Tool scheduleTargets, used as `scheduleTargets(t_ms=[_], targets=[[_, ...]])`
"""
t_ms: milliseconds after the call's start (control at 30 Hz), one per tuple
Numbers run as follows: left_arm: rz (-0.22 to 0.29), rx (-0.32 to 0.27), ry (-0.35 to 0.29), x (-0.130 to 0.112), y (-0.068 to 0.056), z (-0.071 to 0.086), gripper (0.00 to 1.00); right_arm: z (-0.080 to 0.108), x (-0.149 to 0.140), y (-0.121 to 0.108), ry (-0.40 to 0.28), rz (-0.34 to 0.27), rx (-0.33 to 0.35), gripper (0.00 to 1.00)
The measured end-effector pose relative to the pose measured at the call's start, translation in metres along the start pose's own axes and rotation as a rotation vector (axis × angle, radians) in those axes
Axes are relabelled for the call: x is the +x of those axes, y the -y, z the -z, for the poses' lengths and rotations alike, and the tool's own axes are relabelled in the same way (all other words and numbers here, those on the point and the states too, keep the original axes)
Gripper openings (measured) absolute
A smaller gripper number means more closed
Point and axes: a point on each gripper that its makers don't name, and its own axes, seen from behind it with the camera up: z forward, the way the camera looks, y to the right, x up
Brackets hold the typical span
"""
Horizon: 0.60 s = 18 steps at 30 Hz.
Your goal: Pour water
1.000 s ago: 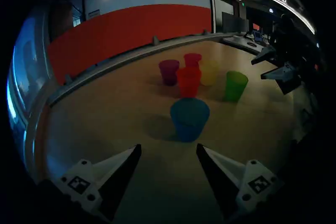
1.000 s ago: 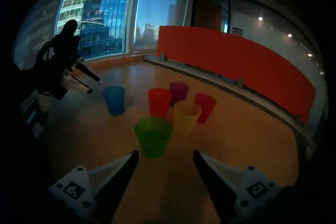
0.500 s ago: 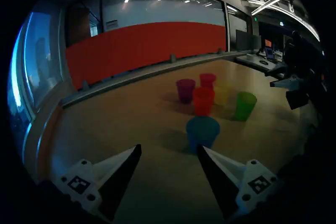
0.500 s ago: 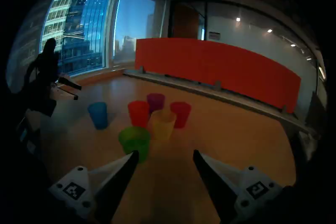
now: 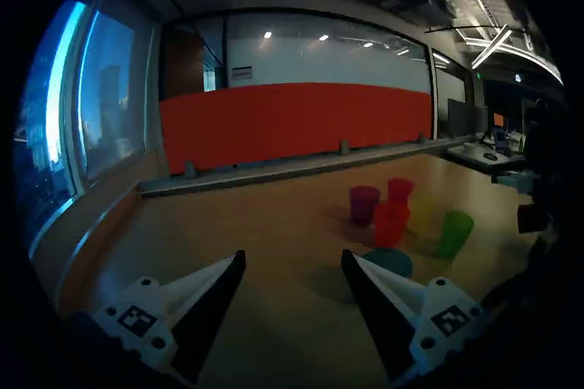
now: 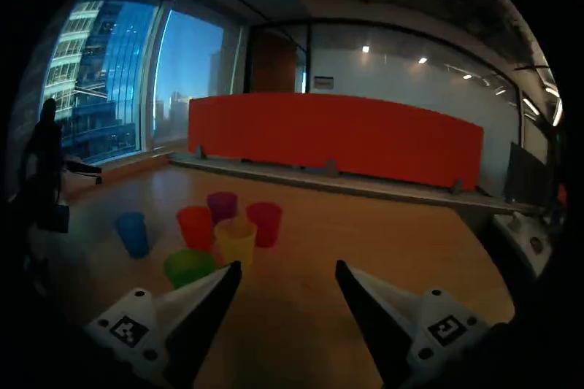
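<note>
The hand-held gripper [image 6: 287,266], spread wide and empty, hovers beside six coloured cups [image 6: 235,239] on the wooden table [image 6: 379,243].

The left gripper view is taken from low over the wooden table [image 5: 255,228], along its own two fingers [image 5: 212,294], toward the red partition [image 5: 292,119]; the cups [image 5: 390,222] are seen close by, right of centre. The right gripper view is aimed at the same partition [image 6: 336,133] from farther right, with the cups [image 6: 195,227] left of centre. Table, cups and partition are shared.
</note>
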Motion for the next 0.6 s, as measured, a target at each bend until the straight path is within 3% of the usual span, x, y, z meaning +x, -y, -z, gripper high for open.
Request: scheduleTargets(t_ms=[467, 600], targets=[[0.078, 0.119, -0.169, 0.035, 0.019, 0.006, 0.97, -0.002, 0.033, -0.035, -0.158, -0.03, -0.184, 1.0], [0.079, 0.156, -0.204, 0.041, 0.023, 0.008, 0.97, 0.0, 0.045, -0.041, -0.205, -0.025, -0.224, 1.0]])
